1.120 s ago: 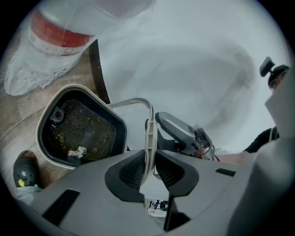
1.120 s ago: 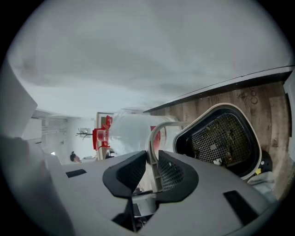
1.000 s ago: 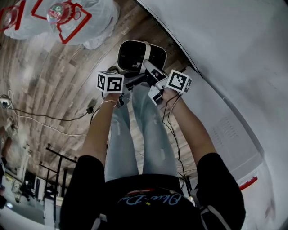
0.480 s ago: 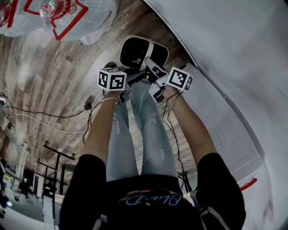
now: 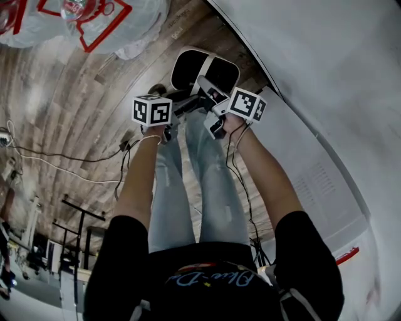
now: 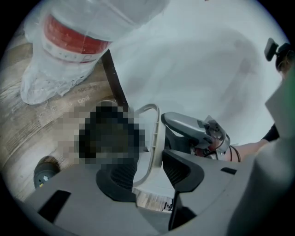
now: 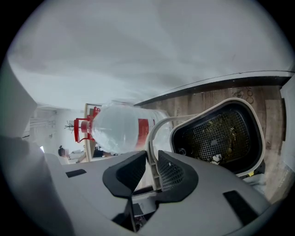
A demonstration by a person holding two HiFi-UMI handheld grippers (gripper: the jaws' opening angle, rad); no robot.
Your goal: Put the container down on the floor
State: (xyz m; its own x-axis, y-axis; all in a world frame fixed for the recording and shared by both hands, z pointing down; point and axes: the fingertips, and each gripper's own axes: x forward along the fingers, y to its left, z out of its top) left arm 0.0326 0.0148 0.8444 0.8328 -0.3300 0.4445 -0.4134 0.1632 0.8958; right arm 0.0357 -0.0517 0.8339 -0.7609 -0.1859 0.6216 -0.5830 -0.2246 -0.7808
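The container (image 5: 205, 71), a white bin with a dark mesh-lined inside, sits low over the wooden floor just beyond the person's knees. In the right gripper view its inside (image 7: 221, 133) faces me, and my right gripper (image 7: 151, 170) is shut on its white handle (image 7: 152, 133). My left gripper (image 6: 148, 173) has its jaws opening. The same handle (image 6: 154, 133) passes between them, and the pads stand clear of it. In the head view the left gripper (image 5: 178, 111) and the right gripper (image 5: 210, 100) meet at the bin's near rim.
Large water bottles (image 5: 94, 19) wrapped in plastic, with red handles, lie on the floor at the far left. A white wall (image 5: 326, 94) runs along the right. Cables (image 5: 62, 163) trail over the planks. The person's jeans-clad legs (image 5: 188, 182) are below the grippers.
The container and both grippers have drifted a little farther away along the floor. The left gripper's cube has shifted slightly left, away from the right one.
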